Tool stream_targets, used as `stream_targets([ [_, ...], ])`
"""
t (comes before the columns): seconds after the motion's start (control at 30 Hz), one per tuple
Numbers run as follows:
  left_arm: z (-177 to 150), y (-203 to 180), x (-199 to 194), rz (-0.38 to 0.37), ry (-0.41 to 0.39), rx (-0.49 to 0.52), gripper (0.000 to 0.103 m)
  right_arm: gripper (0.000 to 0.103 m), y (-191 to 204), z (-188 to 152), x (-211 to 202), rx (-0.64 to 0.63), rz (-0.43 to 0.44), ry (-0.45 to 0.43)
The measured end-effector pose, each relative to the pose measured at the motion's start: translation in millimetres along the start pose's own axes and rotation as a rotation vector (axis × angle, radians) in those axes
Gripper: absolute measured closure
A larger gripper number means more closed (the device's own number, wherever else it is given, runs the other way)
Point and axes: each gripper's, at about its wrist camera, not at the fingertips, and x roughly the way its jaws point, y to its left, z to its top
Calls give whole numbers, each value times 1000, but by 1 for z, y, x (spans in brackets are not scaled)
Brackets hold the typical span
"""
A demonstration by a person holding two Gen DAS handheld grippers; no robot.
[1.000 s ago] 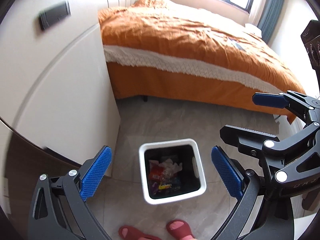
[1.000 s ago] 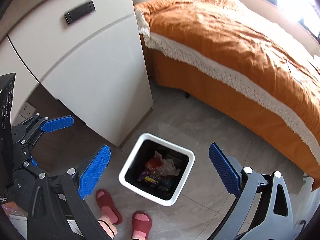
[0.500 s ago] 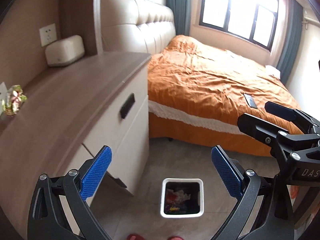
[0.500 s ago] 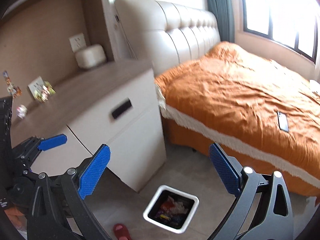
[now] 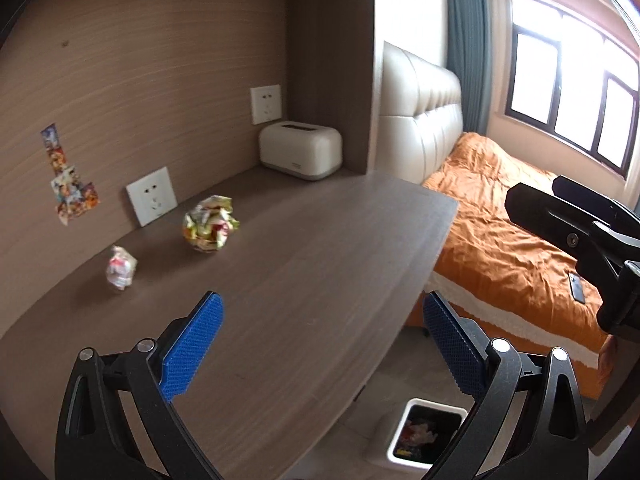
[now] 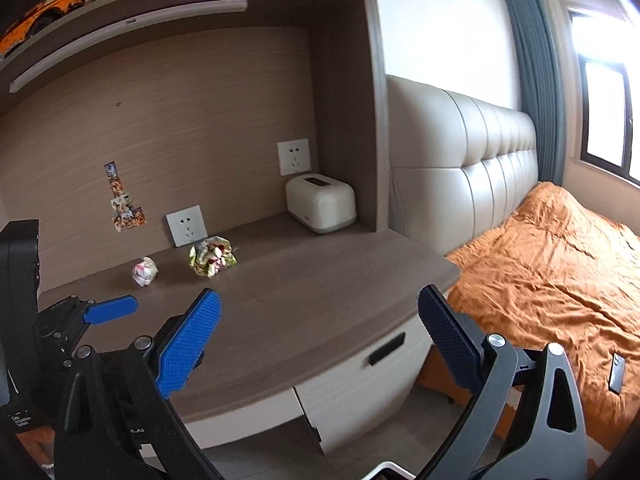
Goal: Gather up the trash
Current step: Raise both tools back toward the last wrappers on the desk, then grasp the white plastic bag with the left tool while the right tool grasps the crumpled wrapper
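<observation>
Left gripper (image 5: 320,344): fingers spread wide, blue pads facing each other, nothing between them. Hovering over the near part of the brown desk top (image 5: 304,264), aimed toward the back wall.

Right gripper (image 6: 318,338): likewise spread wide and empty, above the front edge of the desk top (image 6: 304,300), to the right of the left gripper, whose blue fingertip (image 6: 110,309) shows at the left edge of the right wrist view.

2 pieces of trash on the desk, both near the back wall. Larger crumpled wrapper (image 5: 210,224), green, yellow and white, just in front of a loose white socket plate (image 5: 152,196) leaning against the wall. Same wrapper in the right wrist view (image 6: 212,257). Smaller crumpled wad (image 5: 120,268), white with pink, to the left of the wrapper and apart from it; seen again (image 6: 145,271). Both well ahead of the grippers, untouched.

White trash bin (image 5: 428,434) on the floor below the desk's right edge, open top, colourful scraps inside.

Cream tissue box (image 5: 300,151) in the back right corner of the desk, below a wall socket (image 5: 266,104). Strip of stickers (image 5: 68,176) on the wall panel at left. Orange bed (image 5: 508,248) to the right of the desk, a dark phone (image 5: 577,288) lying on it. White drawer front with a dark handle (image 6: 386,348) under the desk top.
</observation>
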Motion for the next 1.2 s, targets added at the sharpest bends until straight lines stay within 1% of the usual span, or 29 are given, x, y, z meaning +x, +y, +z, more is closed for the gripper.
stream_targets([
  [0.13, 8, 43, -4, 73, -20, -53, 5, 5, 31, 15, 25, -36, 51, 3],
  [0.27, 14, 81, -1, 126, -35, -100, 5, 5, 61, 27, 54, -74, 90, 12],
  [0.33, 17, 98, 1, 143, -45, -120, 5, 5, 75, 31, 67, -96, 103, 22],
  [0.5, 22, 136, 22, 186, -27, -127, 5, 5, 102, 38, 105, -115, 141, 45],
  [0.8, 26, 185, 55, 221, 8, -139, 5, 5, 132, 43, 170, -107, 170, 100],
  [1.07, 24, 219, 90, 230, 51, -147, 5, 5, 148, 38, 220, -107, 164, 153],
  [1.2, 23, 234, 110, 236, 82, -156, 5, 5, 155, 32, 248, -115, 154, 200],
])
